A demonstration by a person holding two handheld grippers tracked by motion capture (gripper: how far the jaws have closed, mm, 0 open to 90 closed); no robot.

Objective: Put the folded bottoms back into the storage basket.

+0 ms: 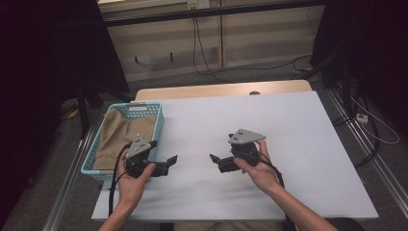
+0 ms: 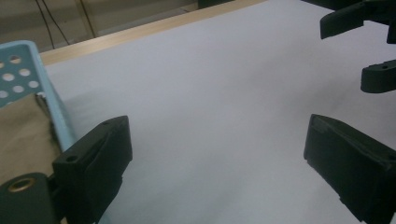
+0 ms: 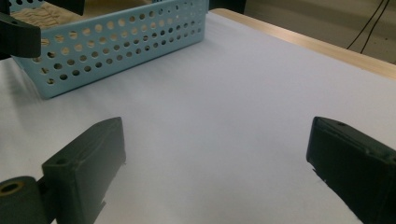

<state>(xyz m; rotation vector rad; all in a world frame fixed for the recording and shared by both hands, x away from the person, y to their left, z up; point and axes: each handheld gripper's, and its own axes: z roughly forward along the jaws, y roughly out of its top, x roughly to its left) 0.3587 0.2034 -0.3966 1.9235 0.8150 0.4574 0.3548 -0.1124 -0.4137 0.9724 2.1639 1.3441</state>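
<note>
My left gripper (image 1: 168, 162) is held low over the white table top (image 1: 240, 120), just right of a light blue perforated basket (image 1: 156, 126). Its jaws stand wide apart with nothing between them, and in the left gripper view my left gripper (image 2: 219, 158) frames bare table. My right gripper (image 1: 217, 162) faces it from a short way to the right, also open and empty. In the right gripper view my right gripper (image 3: 217, 158) likewise frames bare table. A folded tan cloth (image 1: 124, 137) lies inside the basket.
The basket wall (image 2: 21, 70) with the cloth (image 2: 21, 135) sits at the left of the left gripper view. The basket (image 3: 116, 42) stands ahead in the right gripper view. A wooden table edge (image 1: 226, 89) runs along the back. Cables lie on the floor behind and to the right.
</note>
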